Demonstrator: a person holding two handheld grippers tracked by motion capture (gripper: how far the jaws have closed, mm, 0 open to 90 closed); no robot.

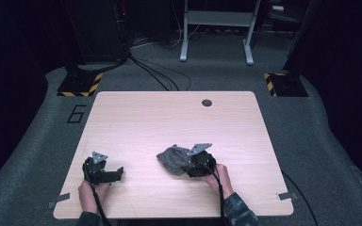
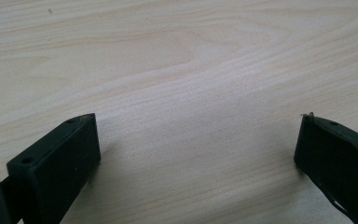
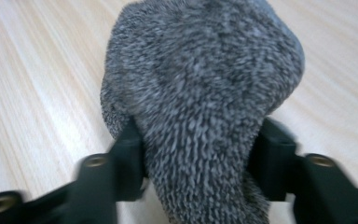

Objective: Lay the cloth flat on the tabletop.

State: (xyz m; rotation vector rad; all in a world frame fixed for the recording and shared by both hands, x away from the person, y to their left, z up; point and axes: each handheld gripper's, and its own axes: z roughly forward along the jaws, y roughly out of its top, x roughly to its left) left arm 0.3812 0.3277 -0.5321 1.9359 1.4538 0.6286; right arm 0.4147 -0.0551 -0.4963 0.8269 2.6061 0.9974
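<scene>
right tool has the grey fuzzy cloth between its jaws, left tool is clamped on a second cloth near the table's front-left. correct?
Not quite. The left tool holds nothing: the left gripper view shows its jaws standing wide apart over bare table, with no second cloth. The rest stands: the grey fuzzy cloth sits between the jaws of the right tool, and the left tool is near the table's front-left.

left tongs (image 1: 118,172) rest low with jaws spread wide; right tongs (image 1: 185,165) point left, jaws partly apart.
</scene>
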